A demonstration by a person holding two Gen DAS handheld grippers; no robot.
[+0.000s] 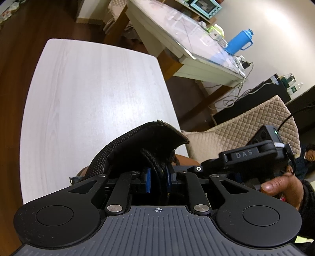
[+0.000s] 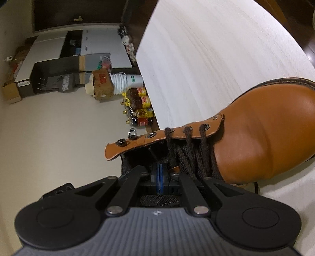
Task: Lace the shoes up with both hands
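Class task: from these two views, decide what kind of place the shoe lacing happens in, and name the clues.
Probably a lived-in home, a dining or living area. Clues: a mint-green countertop oven behind a glass-topped white dining table, a beige quilted sofa, and bottles of cooking oil stored on the floor.

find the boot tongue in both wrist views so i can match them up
Left wrist: the black mesh boot tongue stands low in the centre, just above the left gripper, whose blue pads close on dark lace.
Right wrist: only a strip of tongue shows at lower centre, under the tan eyelet flap, beside the shut right gripper.
Shared landmark: the pale wood-grain table.
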